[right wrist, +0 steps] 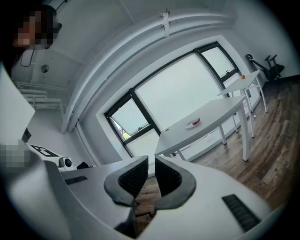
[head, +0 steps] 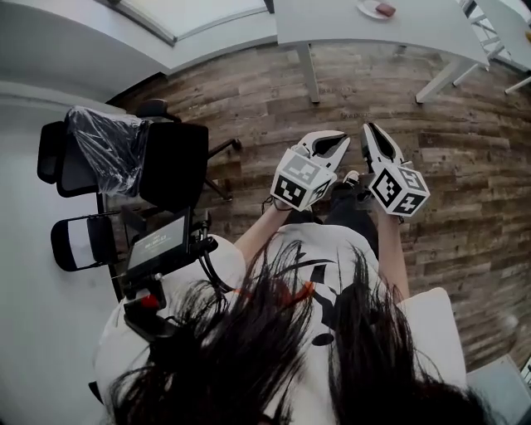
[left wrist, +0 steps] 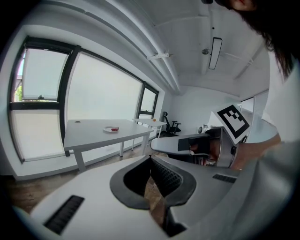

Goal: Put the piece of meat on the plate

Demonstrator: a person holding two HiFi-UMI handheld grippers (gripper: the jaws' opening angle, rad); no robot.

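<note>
Hair fills the near edge; just beyond, left gripper and right gripper hang closed and empty over the floor. Far off on the table, the meat lies at the right rim of the plate. Probably soft, light and slick: pinch it gently across the middle

We see a brown wood-plank floor, grainy and matt. The white rectangular table looks smooth, with a faint sheen. Crinkled, glossy clear plastic film wraps a black office chair. On the left gripper and right gripper we note matt pale-grey plastic shells and ribbed black rubbery pads.
</note>
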